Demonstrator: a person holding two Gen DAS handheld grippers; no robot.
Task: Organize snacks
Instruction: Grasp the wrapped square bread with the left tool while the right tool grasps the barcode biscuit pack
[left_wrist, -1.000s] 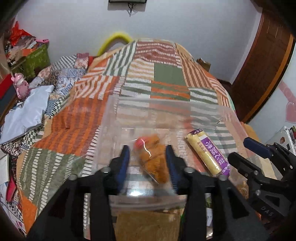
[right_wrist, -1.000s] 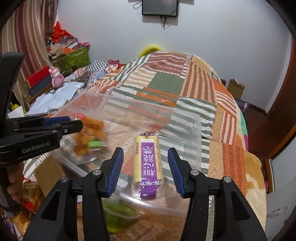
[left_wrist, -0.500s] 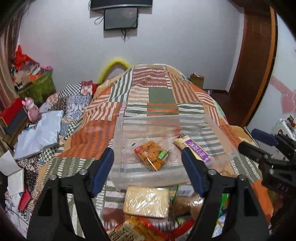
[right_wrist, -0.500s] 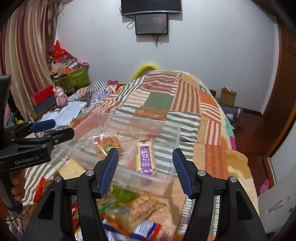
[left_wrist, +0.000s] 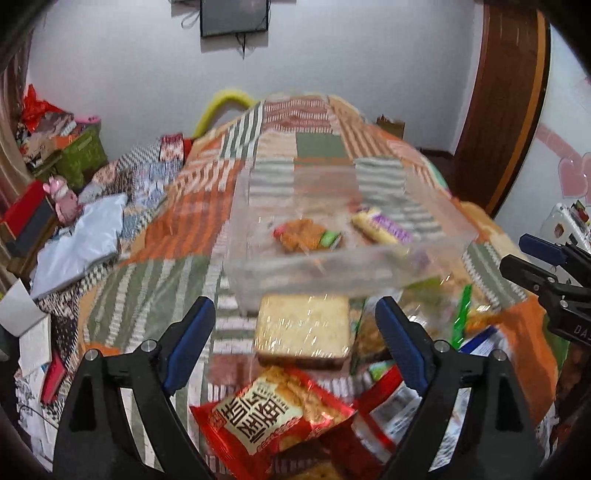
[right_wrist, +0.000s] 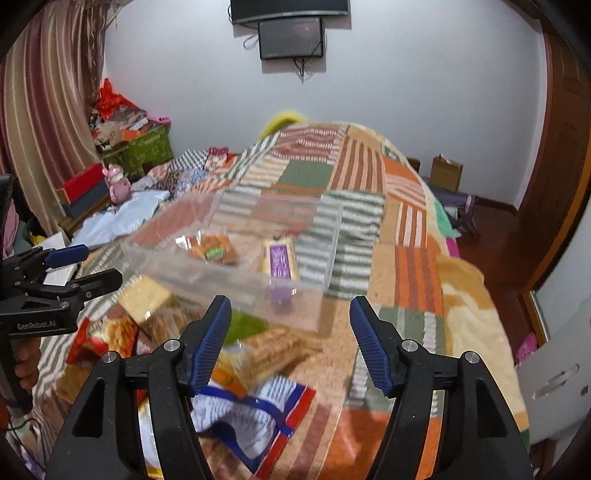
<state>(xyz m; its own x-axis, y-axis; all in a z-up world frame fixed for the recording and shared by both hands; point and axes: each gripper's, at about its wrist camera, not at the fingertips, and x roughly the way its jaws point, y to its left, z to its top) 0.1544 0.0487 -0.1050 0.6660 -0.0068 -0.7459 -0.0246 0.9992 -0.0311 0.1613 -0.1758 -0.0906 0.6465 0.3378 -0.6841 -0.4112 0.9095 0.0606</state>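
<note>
A clear plastic box (left_wrist: 332, 277) (right_wrist: 221, 280) sits on the patchwork bedspread. Inside it lie an orange snack packet (left_wrist: 306, 236) (right_wrist: 212, 249) and a yellow bar with a purple label (left_wrist: 380, 229) (right_wrist: 279, 258). My left gripper (left_wrist: 291, 302) hangs back from the box over a wrapped pale cake slab (left_wrist: 303, 326). Its jaws are opening wide and grip nothing. My right gripper (right_wrist: 290, 300) is short of the box's near wall, above a biscuit packet (right_wrist: 273, 350). Its jaws are opening too, with nothing pressed between them.
Loose snacks are piled in front of the box, among them a red packet (left_wrist: 269, 413) and a blue, white and red packet (right_wrist: 251, 424). Clothes and boxes crowd the left side of the bed (left_wrist: 81, 236). A wooden door (right_wrist: 561, 166) stands on the right.
Both grippers have let go and drawn back from the box with their jaws spreading. The orange packet and the yellow bar stay lying inside it. The snack pile has come into view.
</note>
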